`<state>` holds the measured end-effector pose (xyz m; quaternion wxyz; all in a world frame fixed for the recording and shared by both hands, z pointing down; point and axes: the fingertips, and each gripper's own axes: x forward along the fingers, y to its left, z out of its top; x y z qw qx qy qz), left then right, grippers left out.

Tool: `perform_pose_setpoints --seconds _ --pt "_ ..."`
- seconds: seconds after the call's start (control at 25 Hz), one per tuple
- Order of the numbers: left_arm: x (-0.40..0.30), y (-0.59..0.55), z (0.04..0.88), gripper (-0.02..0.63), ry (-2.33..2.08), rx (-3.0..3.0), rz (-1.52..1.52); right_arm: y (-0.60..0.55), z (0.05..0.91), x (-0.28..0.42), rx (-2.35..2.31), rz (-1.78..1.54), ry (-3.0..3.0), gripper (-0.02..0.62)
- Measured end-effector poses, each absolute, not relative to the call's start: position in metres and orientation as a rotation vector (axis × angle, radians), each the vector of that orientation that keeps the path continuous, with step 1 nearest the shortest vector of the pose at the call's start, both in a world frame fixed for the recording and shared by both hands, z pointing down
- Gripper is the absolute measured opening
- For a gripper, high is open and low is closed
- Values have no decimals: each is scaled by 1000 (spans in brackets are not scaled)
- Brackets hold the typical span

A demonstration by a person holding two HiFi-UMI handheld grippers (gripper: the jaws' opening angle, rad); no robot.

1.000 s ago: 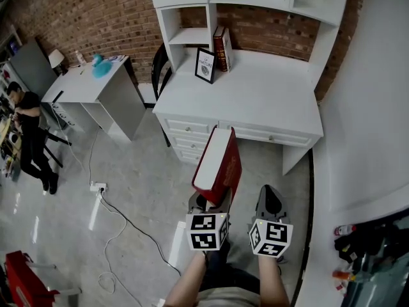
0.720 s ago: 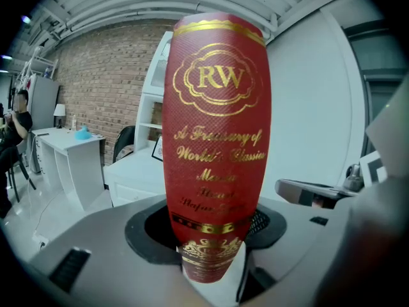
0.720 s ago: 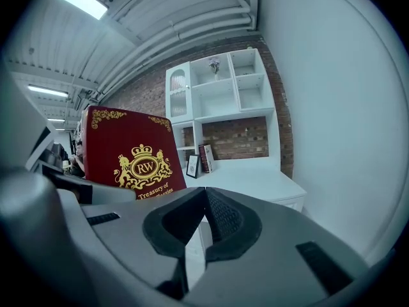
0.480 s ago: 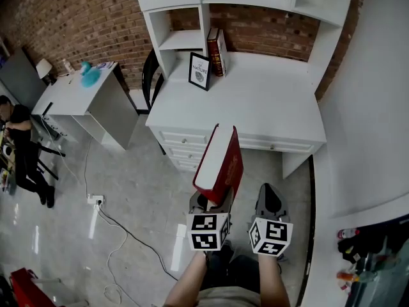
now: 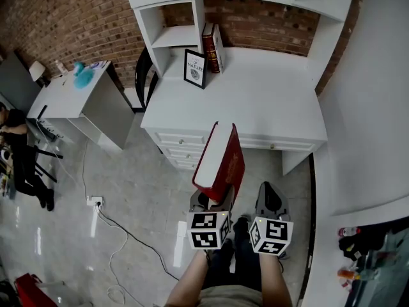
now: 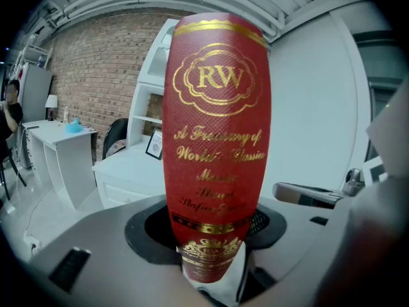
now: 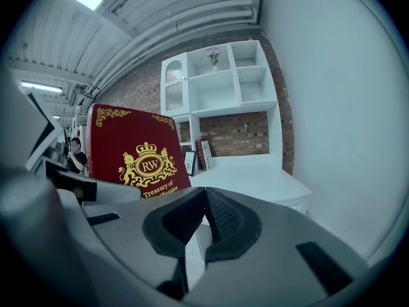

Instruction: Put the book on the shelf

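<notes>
A brick wall [image 5: 77, 18] runs behind the white desk [image 5: 268, 101], whose top is bare save at its back left corner and which carries a white hutch of open shelves [image 5: 176, 36] along its rear edge. Left of the desk, a little apart from it, stands a smaller white table [image 5: 70, 91] with a teal object [image 5: 79, 75] on it, and further left of the desk a person in dark clothes [image 5: 16, 152] sits at the frame's edge. In front of the desk, over the pale floor [image 5: 140, 190] and short of its drawers, a large red book [image 5: 220, 158] with gold lettering stands upright in the air, its lower end pinched between the jaws of the left gripper [image 5: 213, 202], spine towards that gripper's camera and top leaning towards the desk. The right gripper [image 5: 271, 200] hovers just beside the left one, equally far in front of the desk, its pads pressed together at the tips with nothing between them. At the desk's back left corner a black-framed picture [image 5: 194, 68] leans upright, and just behind it two books [image 5: 211, 47] stand against the hutch. On the floor well to the left of the desk's front lies a white power strip [image 5: 94, 201] with a dark cable.
</notes>
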<state>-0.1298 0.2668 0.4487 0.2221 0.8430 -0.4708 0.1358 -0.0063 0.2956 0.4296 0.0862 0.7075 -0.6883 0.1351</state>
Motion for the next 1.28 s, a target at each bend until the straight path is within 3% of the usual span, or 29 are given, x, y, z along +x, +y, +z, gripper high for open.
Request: perform_pose_setpoints --seconds 1.28 --pt "-38 81 450 242 -1432 2243 357 93 428 89 1977 393 -2174 16"
